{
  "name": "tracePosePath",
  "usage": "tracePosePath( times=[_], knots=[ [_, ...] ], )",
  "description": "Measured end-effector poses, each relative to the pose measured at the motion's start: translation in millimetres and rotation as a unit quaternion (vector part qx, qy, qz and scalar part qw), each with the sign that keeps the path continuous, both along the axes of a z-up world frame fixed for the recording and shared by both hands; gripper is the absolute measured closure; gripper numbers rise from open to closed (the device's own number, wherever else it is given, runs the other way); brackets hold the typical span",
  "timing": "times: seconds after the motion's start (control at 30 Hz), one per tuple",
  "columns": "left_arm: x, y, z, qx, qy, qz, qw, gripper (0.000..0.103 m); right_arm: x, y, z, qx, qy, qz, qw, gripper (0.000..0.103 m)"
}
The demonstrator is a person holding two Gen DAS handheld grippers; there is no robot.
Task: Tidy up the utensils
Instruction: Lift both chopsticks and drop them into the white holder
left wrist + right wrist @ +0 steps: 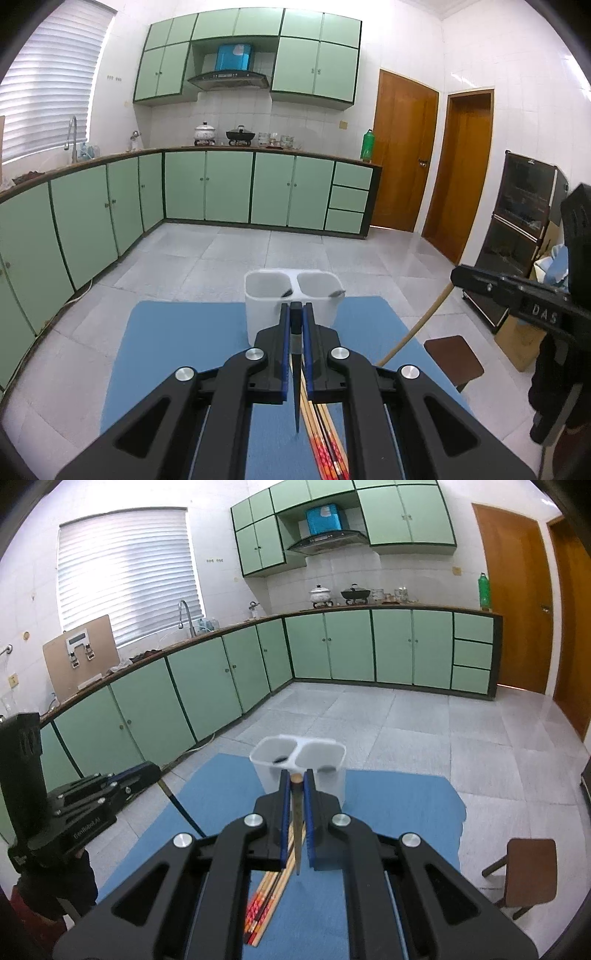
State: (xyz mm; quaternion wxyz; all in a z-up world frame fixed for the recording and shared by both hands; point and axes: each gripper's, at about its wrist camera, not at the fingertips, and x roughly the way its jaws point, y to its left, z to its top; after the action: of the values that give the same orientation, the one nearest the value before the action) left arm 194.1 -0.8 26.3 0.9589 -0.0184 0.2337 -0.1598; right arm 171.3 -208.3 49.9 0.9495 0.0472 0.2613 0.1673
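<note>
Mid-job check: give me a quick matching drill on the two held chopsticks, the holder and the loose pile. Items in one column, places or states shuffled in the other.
Items:
1. dark chopstick
2. wooden chopstick
3. white two-compartment holder
4. loose chopsticks

Places:
A. lying flat on the blue mat
B. clamped in the left gripper
C. standing at the mat's far edge
D. clamped in the right gripper

Pairs: 1-B, 2-D, 3-C, 4-A
</note>
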Motion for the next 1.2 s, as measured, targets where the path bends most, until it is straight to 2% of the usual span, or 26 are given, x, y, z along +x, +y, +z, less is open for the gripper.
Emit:
tracePosePath(
  times=[0.1, 0.33, 0.5, 0.63, 0.73, 0.87, 1.07, 1.17, 1.2],
  knots=[
    [2.2, -0.3, 11.1, 0.002, -0.015, -0.001, 0.9999, 0.097, 10.0, -2.0, 17.4, 0.006, -0.009, 0.006, 1.0, 0.097],
    [27.6, -2.7, 66.1, -0.008, -0.082, 0.007, 0.9966, 0.097, 37.3, -10.0, 74.4, 0.021, -0.064, 0.004, 0.998, 0.097],
    [60.0, -8.0, 95.5, -0.011, -0.13, 0.029, 0.9911, 0.097, 66.2, -10.4, 91.4, 0.002, -0.09, -0.019, 0.996, 0.097],
    [92.6, -13.3, 96.7, -0.028, -0.141, 0.028, 0.9892, 0.097, 95.1, -9.5, 81.4, -0.016, -0.087, -0.04, 0.995, 0.097],
    [115.2, -21.6, 83.4, -0.021, -0.135, 0.032, 0.9901, 0.097, 118.8, -8.9, 62.5, -0.018, -0.066, -0.049, 0.996, 0.097],
    [133.1, -31.5, 57.4, -0.005, -0.113, 0.027, 0.9932, 0.097, 141.3, -5.4, 36.0, -0.018, -0.037, -0.053, 0.998, 0.097],
    [144.9, -39.1, 28.9, 0.014, -0.066, 0.016, 0.9976, 0.096, 149.0, 13.8, 9.9, -0.042, -0.008, -0.042, 0.998, 0.095],
    [136.4, -36.9, 24.8, 0.016, -0.059, 0.014, 0.998, 0.088, 142.1, 15.9, 2.5, -0.042, -0.006, -0.042, 0.998, 0.091],
    [133.2, -35.2, 25.2, 0.015, -0.059, 0.015, 0.9981, 0.083, 138.7, 14.1, 0.9, -0.039, -0.005, -0.044, 0.998, 0.085]
  ],
)
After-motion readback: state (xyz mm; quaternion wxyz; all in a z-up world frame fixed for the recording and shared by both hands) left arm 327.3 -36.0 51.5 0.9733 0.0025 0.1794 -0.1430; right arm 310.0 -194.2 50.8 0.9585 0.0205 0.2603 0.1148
